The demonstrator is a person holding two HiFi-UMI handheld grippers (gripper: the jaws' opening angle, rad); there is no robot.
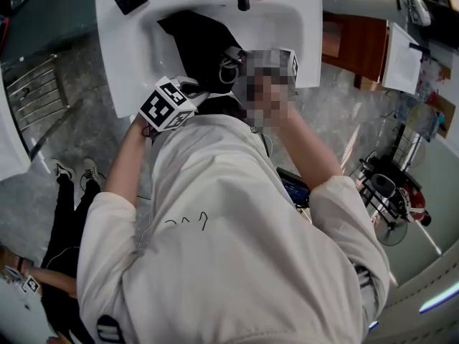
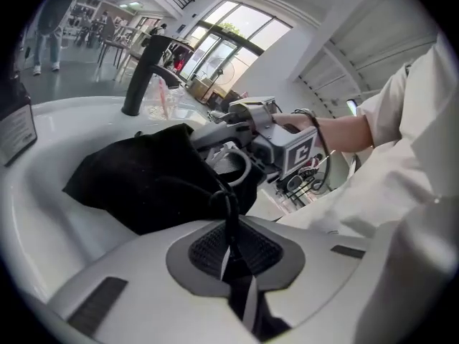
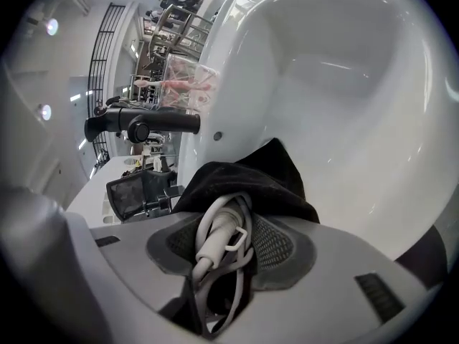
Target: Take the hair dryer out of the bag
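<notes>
String of the black bag is right up close, pinched tight in the left gripper. Its jaws are squeezed on that thin black string & nothing else. The right gripper is clamped on the white cord, a bunch of loops w/ a plug bit, poking out of the bag's mouth. Both grippers sit side by side at the near edge of the sink, w/ the bag just past them, lying in the white bowl.

Hair dryer: its body can't be seen. It is prob inside the bag, w/ only its cord out. So it lies straight ahead of the right gripper, at the far end of the cord, deeper in the bowl. Which way its long side points can't be told, the cloth hides it.

The right gripper is the nearer one, it has the dryer's cord in its jaws. I think the next pull goes back toward the person, away from the bag, while the left gripper keeps the bag in place by the string. The cord may slide out w/o the dryer, so go slow.

Far back stands the black tap
</notes>
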